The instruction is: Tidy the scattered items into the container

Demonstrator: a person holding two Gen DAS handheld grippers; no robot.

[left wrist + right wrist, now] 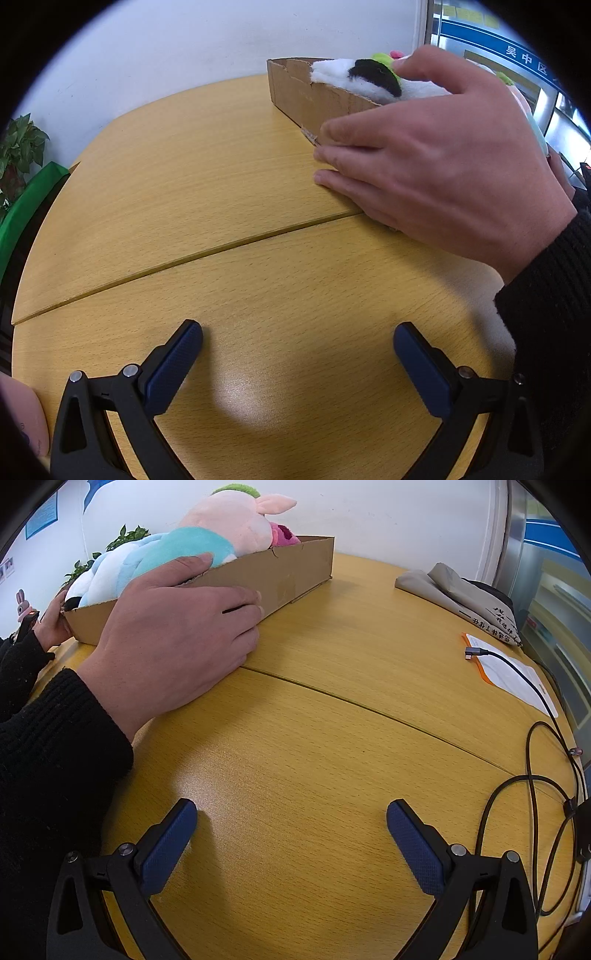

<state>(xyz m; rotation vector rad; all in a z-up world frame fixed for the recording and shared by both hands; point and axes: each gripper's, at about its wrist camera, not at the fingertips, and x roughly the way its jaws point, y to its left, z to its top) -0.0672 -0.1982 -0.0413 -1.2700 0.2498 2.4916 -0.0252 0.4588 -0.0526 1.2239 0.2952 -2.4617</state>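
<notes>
Both claws — left claw point(297, 343) and right claw point(291, 821) — are held apart, empty, over the worktop point(332, 738). The cardboard box point(288, 579), at 11 o'clock in the right wrist view, is gripped by a bare hand point(177, 627) — plush toys point(221, 528) are heaped inside.

Bare hand point(177, 627) grips cardboard box point(295, 576) w/ plush toys point(207, 535); right gripper point(291, 823) agape.

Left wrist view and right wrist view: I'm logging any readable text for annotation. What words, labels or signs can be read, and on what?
"吴中区": white characters on the blue sign behind the glass.
Grey folded bag: black printed characters, too small to read.
Wall posters: blurred, unreadable.
Cardboard box: no text visible.
</notes>
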